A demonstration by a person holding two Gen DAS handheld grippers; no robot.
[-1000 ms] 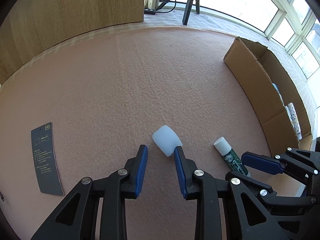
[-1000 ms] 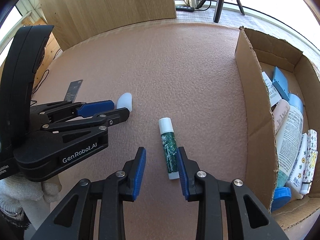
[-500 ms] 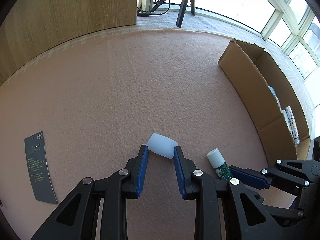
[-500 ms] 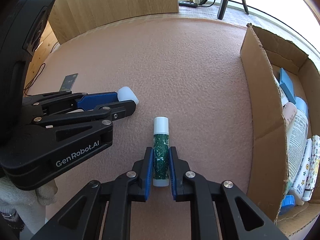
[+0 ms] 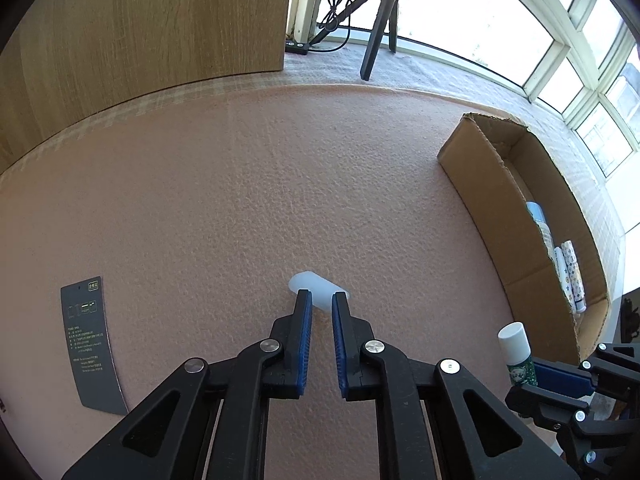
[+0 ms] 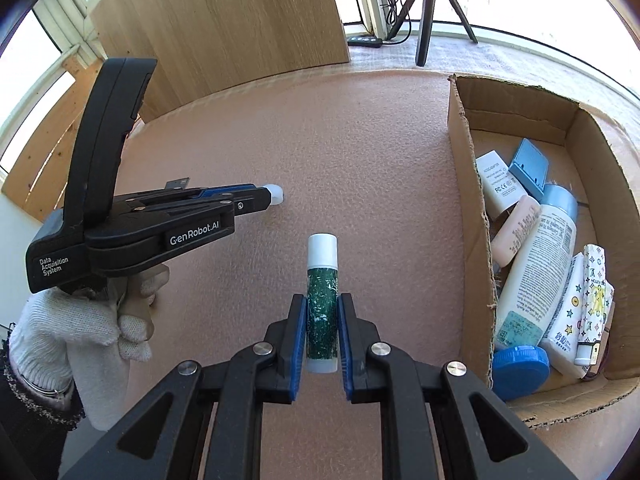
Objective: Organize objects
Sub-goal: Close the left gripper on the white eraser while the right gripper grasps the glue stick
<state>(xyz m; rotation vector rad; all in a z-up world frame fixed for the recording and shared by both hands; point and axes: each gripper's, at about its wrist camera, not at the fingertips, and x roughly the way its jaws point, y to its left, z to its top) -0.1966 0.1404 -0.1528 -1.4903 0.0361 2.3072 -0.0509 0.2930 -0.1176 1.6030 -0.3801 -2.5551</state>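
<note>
My left gripper (image 5: 321, 298) is shut on a small translucent white cap (image 5: 314, 289) that lies on the pink mat; the same left gripper (image 6: 267, 197) shows from the side in the right wrist view, the cap (image 6: 276, 194) at its tips. My right gripper (image 6: 322, 304) is shut on a green stick with a white cap (image 6: 321, 276), held above the mat. That stick (image 5: 517, 354) also appears at the lower right of the left wrist view.
An open cardboard box (image 6: 464, 184) on the right holds several bottles, tubes and small packs. A dark printed card (image 5: 90, 340) lies on the mat at the left. A wooden panel (image 5: 140, 24) and a tripod (image 5: 378, 36) stand beyond the mat's far edge.
The left jaws closed on the white cap. The right jaws closed on the green stick and lifted it off the mat.
</note>
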